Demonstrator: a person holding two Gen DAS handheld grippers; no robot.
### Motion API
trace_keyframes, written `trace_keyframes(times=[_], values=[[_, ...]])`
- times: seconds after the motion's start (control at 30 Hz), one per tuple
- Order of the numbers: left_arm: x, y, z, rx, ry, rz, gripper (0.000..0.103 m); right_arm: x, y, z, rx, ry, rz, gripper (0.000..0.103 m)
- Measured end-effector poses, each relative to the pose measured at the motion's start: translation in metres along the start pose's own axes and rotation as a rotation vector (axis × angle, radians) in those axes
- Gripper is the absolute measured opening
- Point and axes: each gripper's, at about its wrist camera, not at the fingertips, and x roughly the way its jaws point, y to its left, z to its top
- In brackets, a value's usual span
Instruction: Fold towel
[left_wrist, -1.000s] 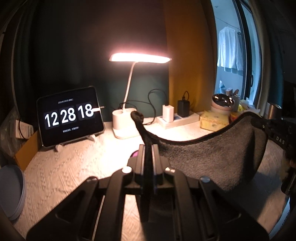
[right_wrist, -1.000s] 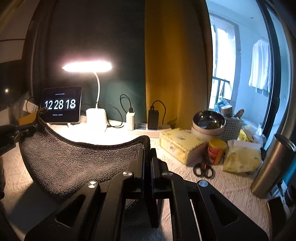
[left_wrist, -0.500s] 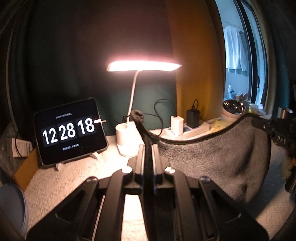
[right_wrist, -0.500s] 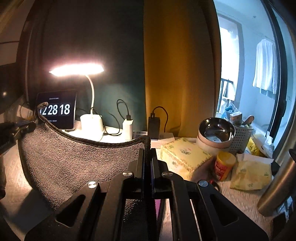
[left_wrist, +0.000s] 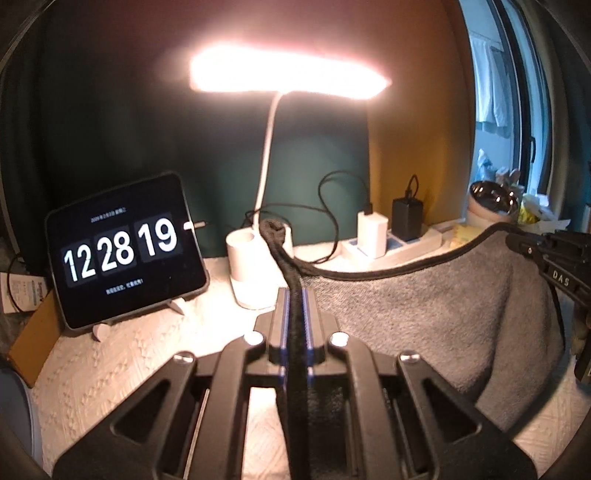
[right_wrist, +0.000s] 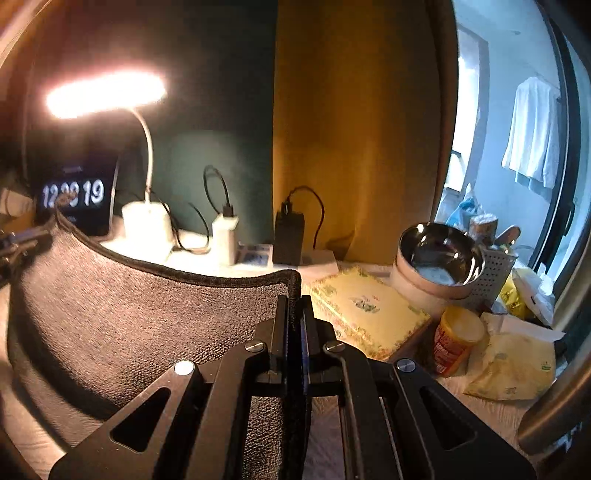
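Grey towel (left_wrist: 436, 314) pinched in both closed hand-held grippers (left_wrist: 295, 295) (right_wrist: 294, 306); clock (left_wrist: 122, 251) "12 28 19".

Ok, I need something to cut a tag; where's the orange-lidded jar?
In the right wrist view, the jar stands right of the gripper, between the yellow tissue pack and the yellow bag.

Dim fisheye views, blown-out desk lamp (left_wrist: 288, 79) glare, motion-blurred right view, dark vignetted corners.

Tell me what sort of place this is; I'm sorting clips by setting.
Probably a lived-in home desk or table by a window: a lit desk lamp, a tablet clock, chargers on a power strip, and a steel bowl among food packets.
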Motion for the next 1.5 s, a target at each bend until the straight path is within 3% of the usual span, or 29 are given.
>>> trace_keyframes(times=[0.3, 0.77, 0.9, 1.03, 1.17, 1.23, 1.3, 1.33, 1.5], values=[[0.046, -0.003, -0.015, 0.023, 0.143, -0.004, 0.007, 0.042, -0.002, -0.007, 0.022, 0.143, 0.017, 0.006], [0.092, 0.009, -0.03, -0.05, 0.363, -0.038, 0.009, 0.076, 0.005, -0.019, -0.015, 0.313, -0.022, 0.006], [0.098, 0.011, -0.034, -0.067, 0.392, -0.052, 0.012, 0.082, 0.004, -0.022, -0.003, 0.342, -0.021, 0.006], [0.1, 0.012, -0.034, -0.071, 0.4, -0.053, 0.015, 0.086, 0.004, -0.023, -0.003, 0.362, -0.023, 0.013], [0.098, 0.019, -0.035, -0.105, 0.402, -0.052, 0.025, 0.085, 0.002, -0.023, -0.003, 0.363, -0.031, 0.02], [0.093, 0.021, -0.034, -0.118, 0.39, -0.051, 0.038, 0.085, 0.002, -0.022, 0.0, 0.356, -0.031, 0.03], [0.088, 0.021, -0.032, -0.127, 0.369, -0.054, 0.066, 0.081, -0.001, -0.021, 0.01, 0.342, -0.021, 0.043], [0.085, 0.022, -0.031, -0.132, 0.359, -0.056, 0.069, 0.078, -0.002, -0.02, 0.013, 0.333, -0.021, 0.049], [0.068, 0.017, -0.027, -0.128, 0.324, -0.058, 0.069, 0.054, -0.007, -0.011, 0.015, 0.273, -0.033, 0.051]])
